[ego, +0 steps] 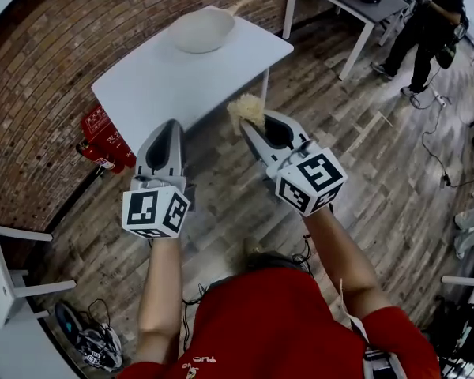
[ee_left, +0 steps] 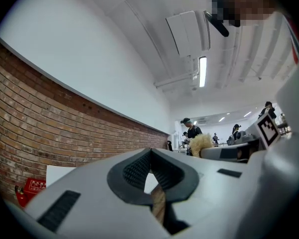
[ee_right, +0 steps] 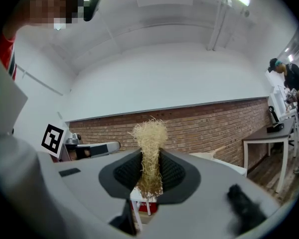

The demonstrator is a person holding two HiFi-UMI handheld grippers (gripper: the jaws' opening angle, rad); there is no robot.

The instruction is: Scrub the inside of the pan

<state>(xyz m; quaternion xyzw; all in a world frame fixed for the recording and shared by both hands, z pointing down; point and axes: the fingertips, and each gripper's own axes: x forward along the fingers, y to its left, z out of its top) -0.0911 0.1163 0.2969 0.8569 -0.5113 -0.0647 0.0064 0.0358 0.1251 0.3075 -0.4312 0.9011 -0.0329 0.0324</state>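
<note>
Scrubber (ee_right: 148, 148) sits clamped in right gripper (ee_right: 149, 159); red box's (ego: 103, 136) lettering is illegible.

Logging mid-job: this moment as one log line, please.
left gripper: shut, empty | right gripper: shut on straw-coloured fibre scrubber | cream pan: on white table, untouched
</note>
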